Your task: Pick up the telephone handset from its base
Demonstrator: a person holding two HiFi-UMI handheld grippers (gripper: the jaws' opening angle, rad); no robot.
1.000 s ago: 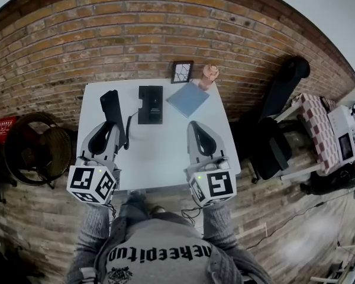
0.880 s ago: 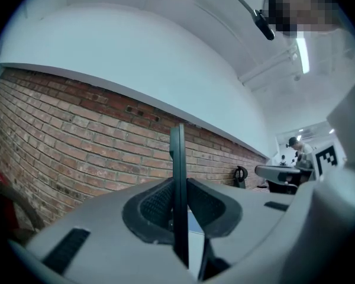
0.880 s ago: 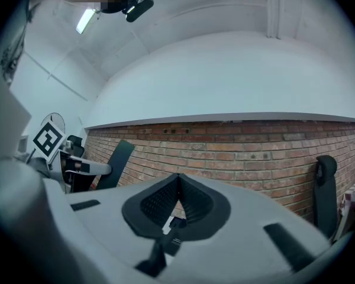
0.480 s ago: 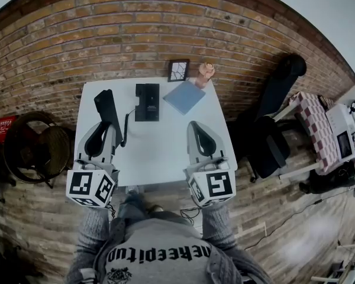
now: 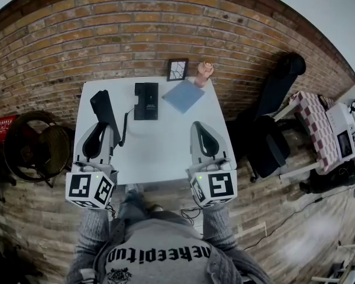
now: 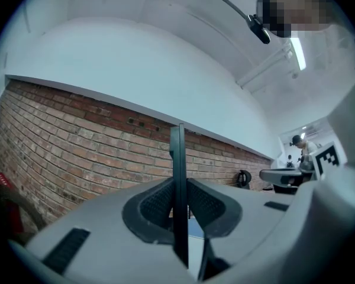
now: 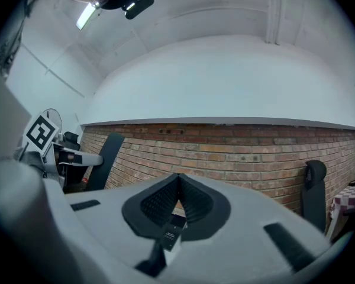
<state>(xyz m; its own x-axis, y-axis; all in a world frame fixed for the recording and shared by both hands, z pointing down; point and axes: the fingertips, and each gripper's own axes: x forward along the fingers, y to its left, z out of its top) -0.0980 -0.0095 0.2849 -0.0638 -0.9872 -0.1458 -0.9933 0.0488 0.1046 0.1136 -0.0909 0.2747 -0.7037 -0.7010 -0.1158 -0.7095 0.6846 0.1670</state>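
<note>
So the left gripper (image 5: 105, 127) is clamped on the slim black plastic telephone handset (image 5: 102, 107). The handset is up on edge, off its flat black rectangular base (image 5: 146, 101), at the base's 9 o'clock above the white table (image 5: 160, 158). Right gripper (image 5: 196, 126) is squeezed together on nothing.

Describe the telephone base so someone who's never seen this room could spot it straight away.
Find the brick wall, then the white table in front of it. Near the table's far edge, between the raised handset on the left and the blue pad on the right, lies the telephone base. It's the only flat black rectangle lying on the tabletop.
</note>
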